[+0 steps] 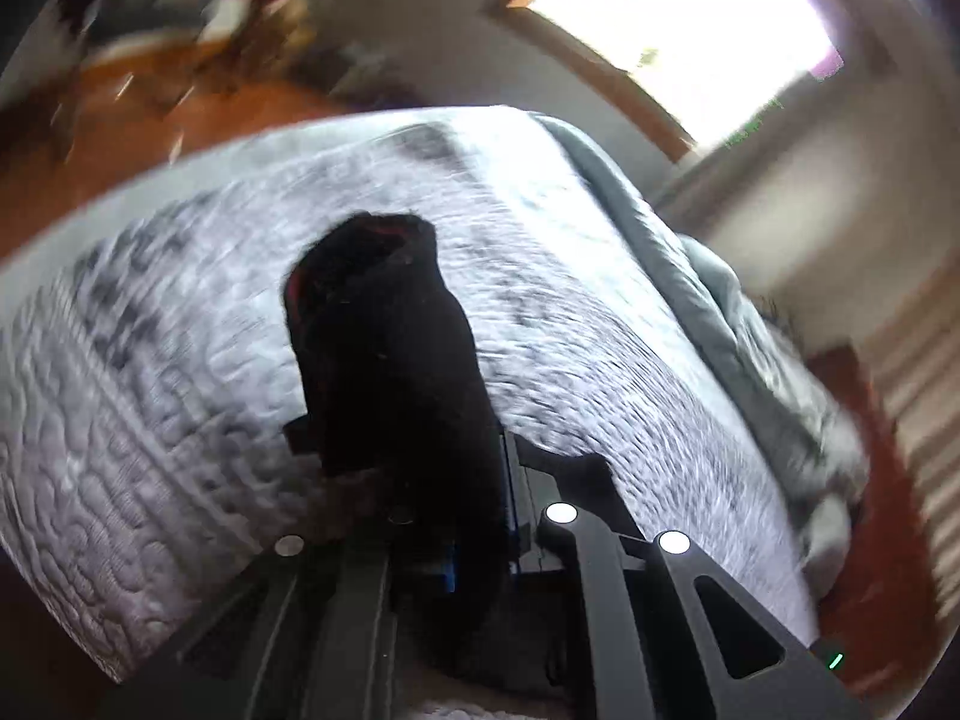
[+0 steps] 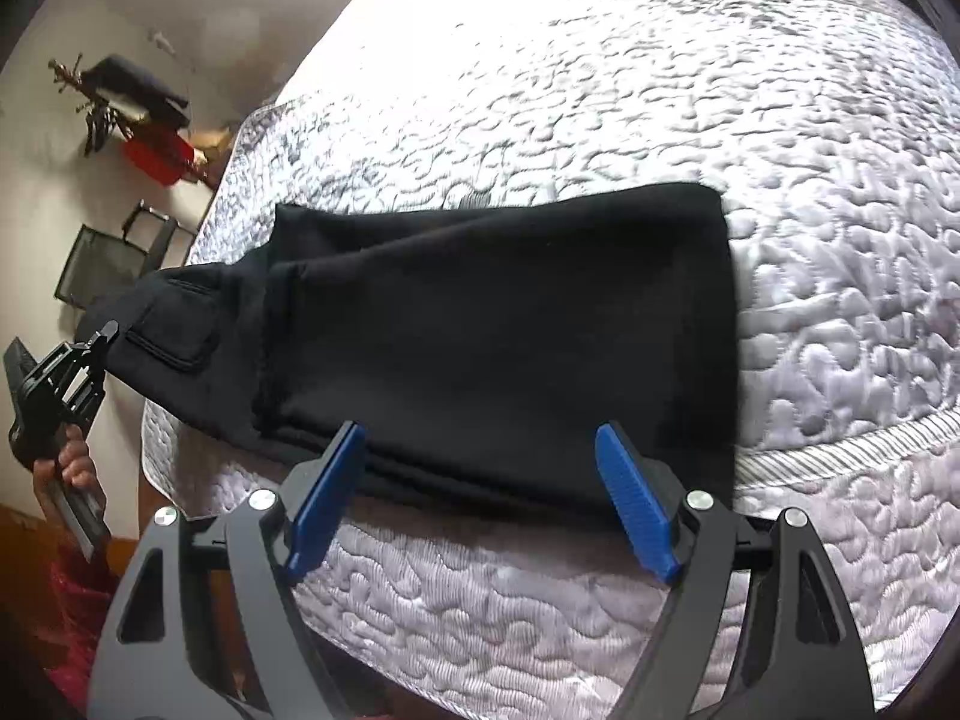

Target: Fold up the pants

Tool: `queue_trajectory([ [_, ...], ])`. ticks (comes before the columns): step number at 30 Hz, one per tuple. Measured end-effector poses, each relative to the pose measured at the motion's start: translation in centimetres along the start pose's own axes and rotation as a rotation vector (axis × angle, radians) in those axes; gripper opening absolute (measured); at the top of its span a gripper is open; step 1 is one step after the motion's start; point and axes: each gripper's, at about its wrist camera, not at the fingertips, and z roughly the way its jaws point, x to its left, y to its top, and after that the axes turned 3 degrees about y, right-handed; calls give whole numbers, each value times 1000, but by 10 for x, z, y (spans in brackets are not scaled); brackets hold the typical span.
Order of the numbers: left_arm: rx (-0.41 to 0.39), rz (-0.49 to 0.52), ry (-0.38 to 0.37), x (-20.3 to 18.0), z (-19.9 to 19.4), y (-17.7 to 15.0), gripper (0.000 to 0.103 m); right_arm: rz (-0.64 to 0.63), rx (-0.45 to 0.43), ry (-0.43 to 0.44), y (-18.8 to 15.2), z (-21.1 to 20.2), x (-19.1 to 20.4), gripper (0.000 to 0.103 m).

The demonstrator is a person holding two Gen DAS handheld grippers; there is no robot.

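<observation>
Black pants [image 2: 498, 336] spread across a white quilted bedspread [image 2: 720, 120], folded into a broad dark block with its straight right edge lying flat; left end lifted off the bed and drawn out past the bedspread's edge, pocket panel facing up; pinched there by the left gripper [image 2: 108, 333], jaws closed down tight on the cloth, with a hand [image 2: 72, 462] wrapped around its black grip lower down; in the left wrist view, dark fabric [image 1: 384, 348] bunched and rising from between the closed fingers, hiding most of them, bedspread [image 1: 150, 420] blurred behind; right gripper [image 2: 480, 498] poised over the near edge of the pants, blue pads [image 2: 636, 504] spread wide and nothing clamped between them, tips just above or at the cloth's near hem, contact impossible to judge; a grey blanket [image 1: 720, 312] heaped along the far side of the bed; bright window [image 1: 678, 18] on the wall beyond; a black chair [image 2: 108, 258] and a red object [image 2: 156, 156] by the wall past the bed's left corner.
</observation>
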Motion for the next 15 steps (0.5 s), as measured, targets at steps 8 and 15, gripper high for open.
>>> queue_trajectory([
  [8, 25, 342, -9, -97, 4, -45, 11, 22, -23, 7, -4, -10, -8, 79],
  [15, 115, 523, 11, -134, 29, -92, 13, 30, -30, 14, -7, -13, -11, 79],
])
